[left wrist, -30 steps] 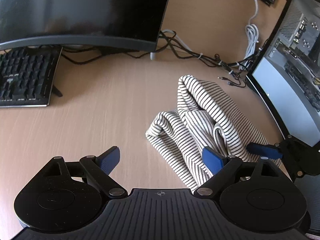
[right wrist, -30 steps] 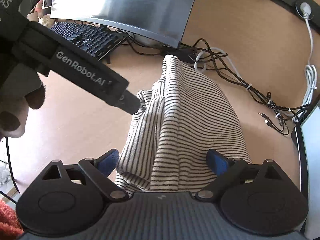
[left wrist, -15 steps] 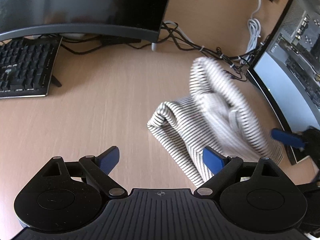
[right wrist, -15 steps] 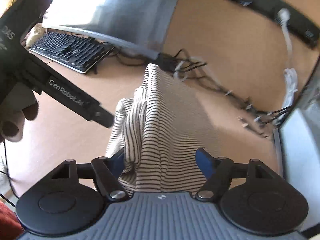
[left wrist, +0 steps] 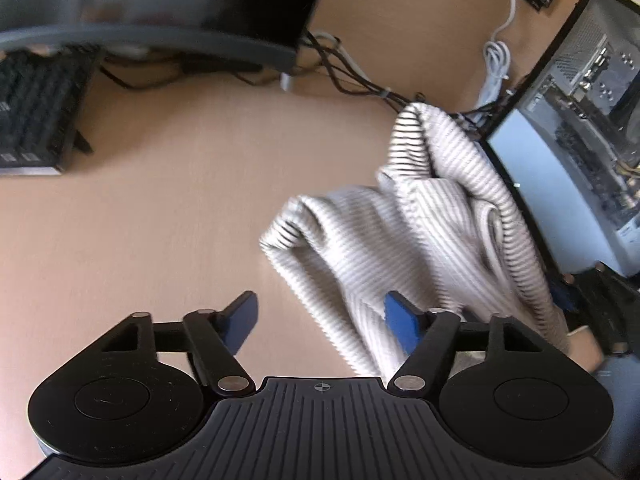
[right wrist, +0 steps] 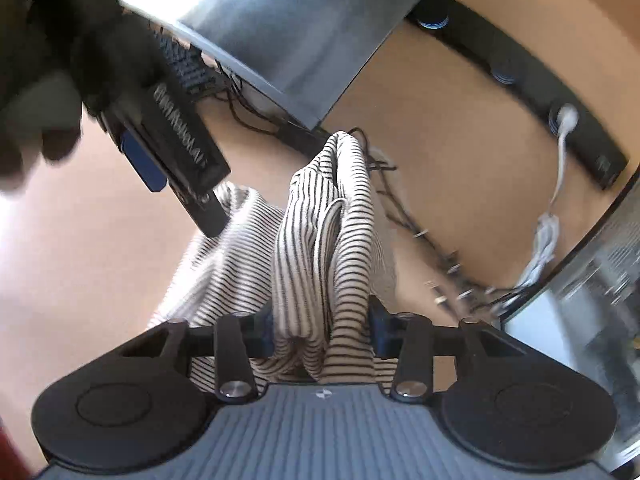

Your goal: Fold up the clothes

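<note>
Two grippers are in my feeds, and only one has cloth in its grasp. On the right wrist camera my right gripper (right wrist: 320, 330) is clamped on a bunched fold of the striped garment (right wrist: 320, 240); the blue pads are almost wholly buried in the fabric, so I see only slivers of them at either side. From that pinch the garment stretches away toward the far side of the wooden desk (right wrist: 440, 160), and I cannot tell how much of it rests on the surface.

On the left wrist camera my left gripper (left wrist: 320, 320) is spread wide with nothing between its blue pads (left wrist: 240, 320); the right-hand pad sits just beside the near edge of the garment, and whether it touches I cannot tell. The cloth here is smeared by motion blur, its stripes readable only along the far right fold.

Farther out, a curved monitor (left wrist: 160, 8) fills the far left, cut off by the frame, with a black keyboard (left wrist: 36, 120) half hidden beneath it. A tangle of cables (left wrist: 352, 76) runs behind the garment. To the right stands an open computer case (left wrist: 580, 120), its lower corner hidden behind the cloth. In the right wrist view, a blurred hand (right wrist: 36, 128) holds the left gripper's body at upper left.
</note>
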The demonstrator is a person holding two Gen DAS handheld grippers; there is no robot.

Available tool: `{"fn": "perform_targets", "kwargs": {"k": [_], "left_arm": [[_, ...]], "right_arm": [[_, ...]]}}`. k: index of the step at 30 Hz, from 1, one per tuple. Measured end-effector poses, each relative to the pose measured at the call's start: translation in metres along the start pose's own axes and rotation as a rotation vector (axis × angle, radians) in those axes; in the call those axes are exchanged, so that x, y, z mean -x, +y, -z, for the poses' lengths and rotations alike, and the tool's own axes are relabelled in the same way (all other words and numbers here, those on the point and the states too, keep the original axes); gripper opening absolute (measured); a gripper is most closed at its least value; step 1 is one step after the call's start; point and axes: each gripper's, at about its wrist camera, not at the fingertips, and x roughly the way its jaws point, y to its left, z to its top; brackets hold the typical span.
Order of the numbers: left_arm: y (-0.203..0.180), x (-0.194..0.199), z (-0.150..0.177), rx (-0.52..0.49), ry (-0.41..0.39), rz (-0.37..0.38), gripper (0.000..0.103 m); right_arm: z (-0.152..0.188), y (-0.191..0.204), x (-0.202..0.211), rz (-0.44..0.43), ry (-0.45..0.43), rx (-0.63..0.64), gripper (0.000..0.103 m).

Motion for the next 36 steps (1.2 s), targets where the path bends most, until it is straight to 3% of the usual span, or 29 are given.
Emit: {"fn": "perform_targets", "kwargs": {"k": [1, 3, 4, 5, 6, 7, 9, 12, 14, 17, 21, 24, 25, 28, 32, 34, 36], "left_arm": [[-0.001, -0.004, 0.001, 0.012, 0.015, 0.024, 0.061], [-0.002, -0.011, 0.003, 0.031, 0.044, 0.068, 0.051], [-0.004, -0.015, 0.005, 0.029, 0.058, 0.08, 0.042], [-0.006, -0.018, 0.007, 0.027, 0.073, 0.091, 0.039], [-0.009, -0.021, 0.009, 0.025, 0.084, 0.102, 0.038], [-0.011, -0.023, 0.01, 0.023, 0.086, 0.112, 0.038], [-0.012, -0.026, 0.011, 0.026, 0.087, 0.124, 0.038], [-0.012, -0.028, 0.011, 0.038, 0.087, 0.147, 0.038], [-0.008, -0.027, 0.012, 0.05, 0.084, 0.163, 0.038], [-0.001, -0.016, 0.01, 0.063, 0.064, 0.164, 0.04], [0.009, -0.001, 0.008, 0.081, 0.038, 0.166, 0.041], [0.017, 0.01, 0.007, 0.094, 0.018, 0.167, 0.056], [0.02, 0.014, 0.006, 0.099, 0.011, 0.167, 0.057], [0.024, 0.022, 0.004, 0.104, -0.004, 0.166, 0.056], [0.004, 0.005, -0.002, 0.023, 0.005, 0.111, 0.055], [0.001, 0.001, -0.001, -0.014, 0.008, 0.08, 0.055], [0.002, -0.002, 0.0, -0.021, 0.016, 0.076, 0.056]], "right_arm": [[0.003, 0.002, -0.005, 0.002, -0.003, 0.007, 0.073], [0.008, 0.006, -0.014, -0.006, -0.014, 0.02, 0.071], [0.007, 0.003, -0.015, -0.018, -0.017, 0.04, 0.056], [0.005, -0.001, -0.014, -0.032, -0.02, 0.063, 0.045], [0.001, -0.008, -0.009, -0.033, -0.03, 0.074, 0.032], [-0.007, -0.018, 0.002, -0.031, -0.06, 0.079, 0.028], [-0.023, -0.034, 0.03, -0.041, -0.13, 0.103, 0.027], [-0.031, -0.026, 0.055, -0.151, -0.168, 0.186, 0.027], [-0.023, -0.013, 0.048, -0.184, -0.134, 0.217, 0.027], [-0.013, 0.008, 0.035, -0.194, -0.078, 0.268, 0.027], [-0.006, 0.035, 0.027, -0.211, -0.047, 0.358, 0.035], [-0.005, 0.04, 0.026, -0.209, -0.043, 0.35, 0.038], [-0.004, 0.042, 0.025, -0.209, -0.041, 0.347, 0.039], [-0.009, 0.029, 0.028, -0.252, -0.023, 0.276, 0.047], [-0.009, 0.008, 0.037, -0.301, 0.002, 0.196, 0.056], [-0.004, -0.001, 0.043, -0.3, 0.02, 0.175, 0.067], [0.005, -0.01, 0.046, -0.277, 0.035, 0.162, 0.067]]}}
